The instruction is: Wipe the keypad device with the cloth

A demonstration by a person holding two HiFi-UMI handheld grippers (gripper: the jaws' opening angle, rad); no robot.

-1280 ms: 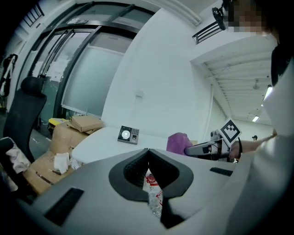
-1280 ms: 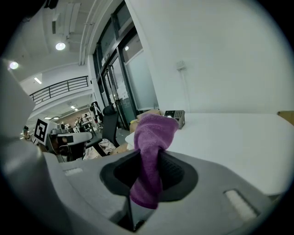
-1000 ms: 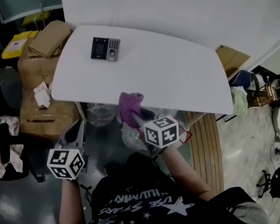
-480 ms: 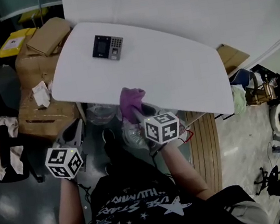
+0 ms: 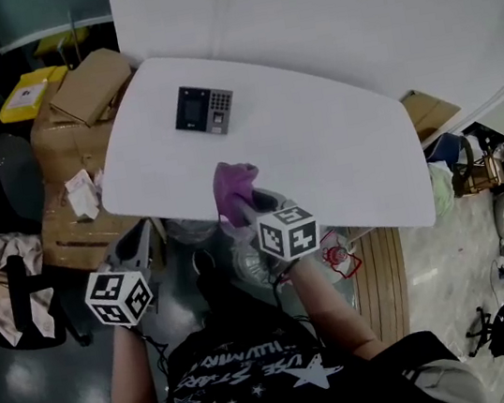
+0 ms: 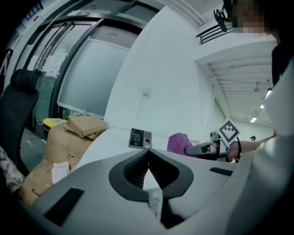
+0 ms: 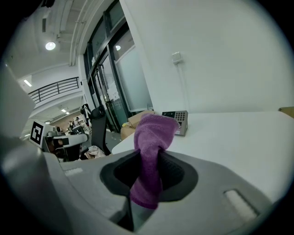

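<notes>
The keypad device [image 5: 204, 109] lies flat at the far left part of the white table [image 5: 339, 153]; it also shows in the left gripper view [image 6: 140, 138] and the right gripper view [image 7: 178, 120]. My right gripper [image 5: 245, 206] is shut on a purple cloth [image 5: 231, 190], held just over the table's near edge, well short of the device. The cloth [image 7: 151, 151] stands bunched up between the jaws. My left gripper [image 5: 138, 245] hangs below the table's near-left corner, shut with nothing in it [image 6: 147, 158].
Cardboard boxes [image 5: 79, 128] are stacked left of the table, with a yellow box [image 5: 26, 94] behind them. An office chair [image 5: 14, 286] with fabric on it stands at the left. Clutter lies on the floor at the right [image 5: 499, 204]. A white wall [image 5: 344, 1] backs the table.
The head view has shifted, so the table and device sit slightly lower in frame. Both grippers keep about the same places, and the cloth stays held in the right one.
</notes>
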